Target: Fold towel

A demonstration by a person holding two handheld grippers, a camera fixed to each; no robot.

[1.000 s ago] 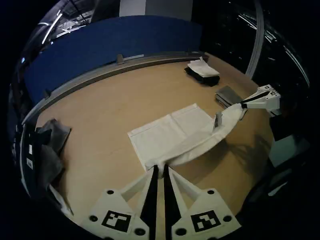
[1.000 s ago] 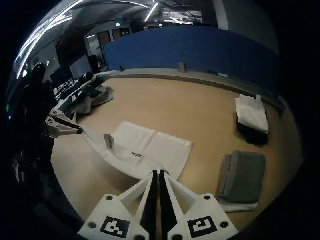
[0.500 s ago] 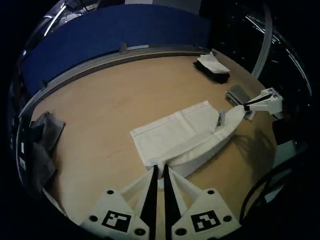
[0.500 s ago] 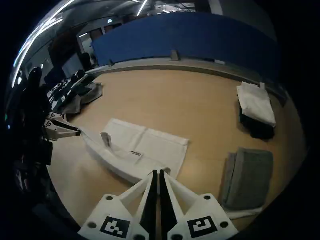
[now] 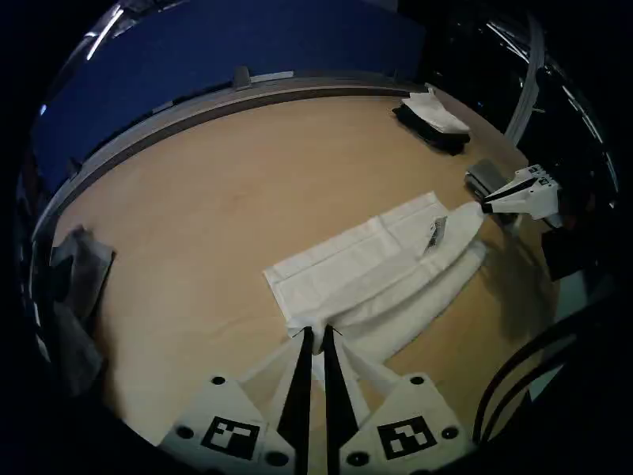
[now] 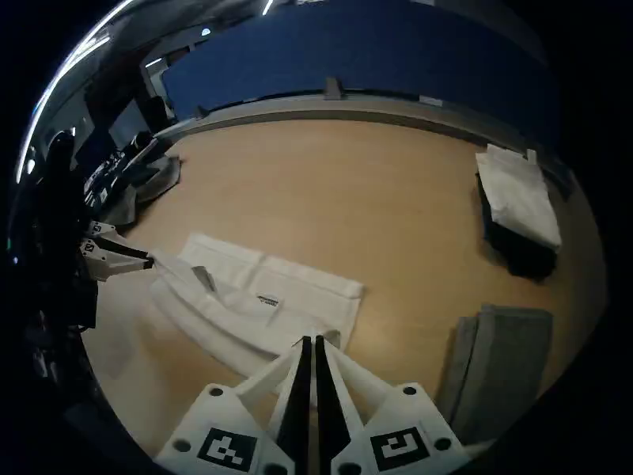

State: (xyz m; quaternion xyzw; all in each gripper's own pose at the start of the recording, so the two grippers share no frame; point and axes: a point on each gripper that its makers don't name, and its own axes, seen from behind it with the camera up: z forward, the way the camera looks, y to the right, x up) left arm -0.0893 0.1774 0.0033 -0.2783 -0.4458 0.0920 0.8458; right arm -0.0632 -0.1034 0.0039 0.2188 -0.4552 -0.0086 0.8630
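Observation:
A white towel (image 5: 372, 261) lies on the wooden table (image 5: 221, 198), its near long edge lifted and carried over the flat part. My left gripper (image 5: 316, 336) is shut on one corner of that edge. My right gripper (image 6: 311, 342) is shut on the other corner, and it appears far off in the left gripper view (image 5: 487, 206). The towel (image 6: 261, 305) hangs in a shallow fold between the two corners, with a small label showing on it. In the right gripper view the left gripper (image 6: 146, 260) sits at the left edge.
A white cloth on a dark stack (image 6: 518, 210) rests at the far right. A folded grey towel (image 6: 494, 368) lies near the right edge. Crumpled grey cloths (image 5: 75, 301) sit at the left. A blue partition (image 5: 237, 47) runs along the table's back edge.
Both grippers have carried the lifted towel edge forward over the flat part. The fold hangs lower and lies closer to the table than before.

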